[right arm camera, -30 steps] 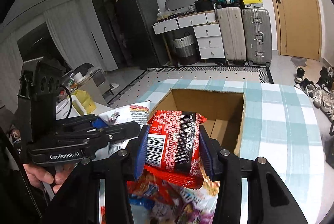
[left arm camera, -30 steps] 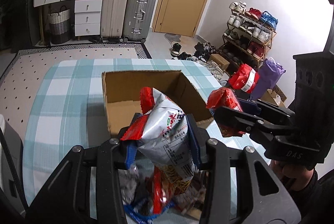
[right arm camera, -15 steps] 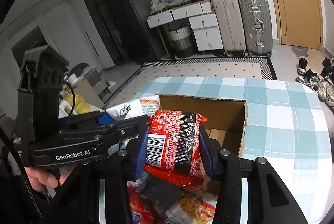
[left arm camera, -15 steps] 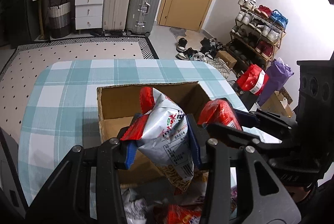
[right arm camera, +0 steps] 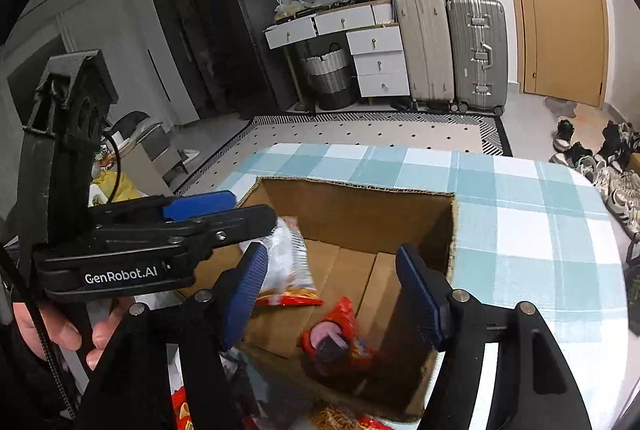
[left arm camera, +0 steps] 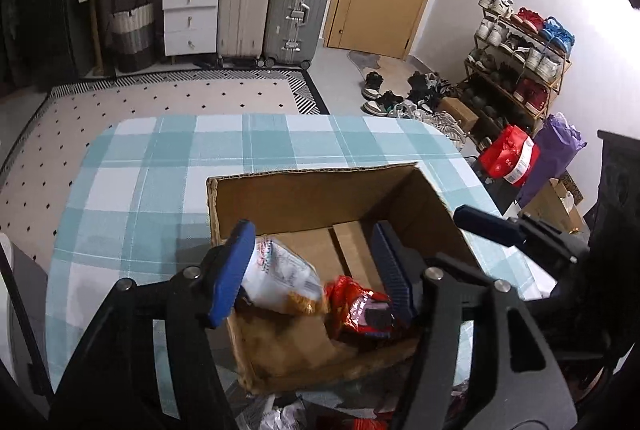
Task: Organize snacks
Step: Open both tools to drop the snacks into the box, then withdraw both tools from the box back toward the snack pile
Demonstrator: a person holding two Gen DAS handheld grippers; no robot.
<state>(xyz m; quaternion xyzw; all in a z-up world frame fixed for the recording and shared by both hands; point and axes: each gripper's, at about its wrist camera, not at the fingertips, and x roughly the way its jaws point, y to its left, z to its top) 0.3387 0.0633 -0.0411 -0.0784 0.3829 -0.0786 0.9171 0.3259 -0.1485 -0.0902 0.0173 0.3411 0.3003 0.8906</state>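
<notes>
Both grippers are spread wide and hold nothing. The left gripper and the right gripper hang above the cardboard box. Inside the box lie a white snack bag and a red snack bag. The box stands on the checked tablecloth.

My box was matt brown corrugated cardboard, raw-edged. The white packet and red packet inside were glossy plastic film. My grippers' pads were ribbed blue, on matt black plastic arms. The tablecloth looked like woven checked cloth.
</notes>
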